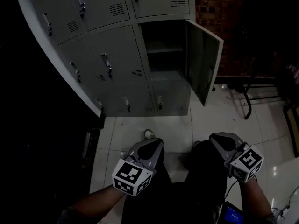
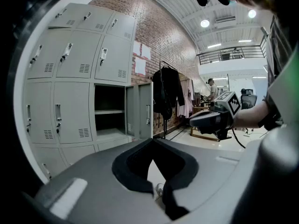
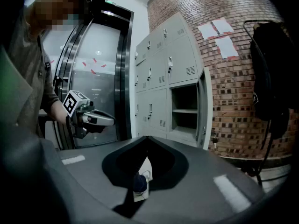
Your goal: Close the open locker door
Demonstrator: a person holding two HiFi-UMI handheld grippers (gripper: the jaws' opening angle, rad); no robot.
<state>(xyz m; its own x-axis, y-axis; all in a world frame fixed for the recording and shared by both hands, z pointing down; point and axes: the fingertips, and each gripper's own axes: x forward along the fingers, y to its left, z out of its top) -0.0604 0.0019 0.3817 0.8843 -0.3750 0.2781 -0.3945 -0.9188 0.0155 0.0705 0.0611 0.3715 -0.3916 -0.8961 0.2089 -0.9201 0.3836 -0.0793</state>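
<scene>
Grey sheet steel: the locker bank [image 1: 117, 55] stands ahead of both sets of fingers, well apart from them. Its one open locker door [image 1: 203, 64] hangs swung out at the bank's right end. It is ahead of the right gripper [image 1: 218, 140] and nearer to its tips than to those of the left gripper [image 1: 153, 144]. Both pairs of fingers are pressed together with nothing between them, and neither touches anything.

My judgement: the door is a light, stiff, thin panel, smooth-faced and free on its hinges, so no grasp is needed. I would set the closed right fingertips against its outer face near the free edge and push steadily. It may rebound off the frame.
</scene>
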